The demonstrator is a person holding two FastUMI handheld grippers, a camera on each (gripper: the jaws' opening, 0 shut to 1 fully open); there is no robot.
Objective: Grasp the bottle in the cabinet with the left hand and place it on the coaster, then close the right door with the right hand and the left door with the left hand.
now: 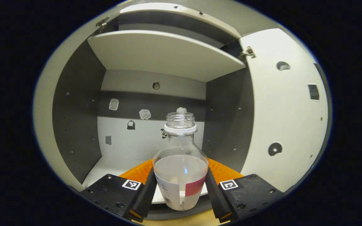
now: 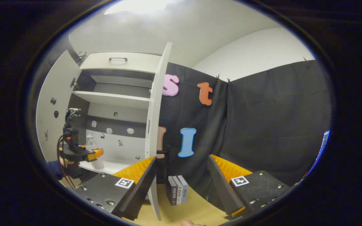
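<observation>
The left gripper point(image 1: 181, 191) clamps both black fingers on the clear, uncapped plastic bottle point(image 1: 181, 163), upright at the front edge of the grey cabinet's point(image 1: 74, 125) lower compartment, open space behind it. The right gripper point(image 2: 181, 182) hangs unclenched over the wooden tabletop point(image 2: 196, 210), facing the edge-on white right door point(image 2: 156, 125) and small upright books point(image 2: 178, 190).

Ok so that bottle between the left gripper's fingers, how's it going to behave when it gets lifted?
The bottle has no cap and looks partly full, so tilting could spill it. Its clear wall looks smooth, perhaps slippery. The left gripper flanks the wide lower body, which should limit tipping.
</observation>
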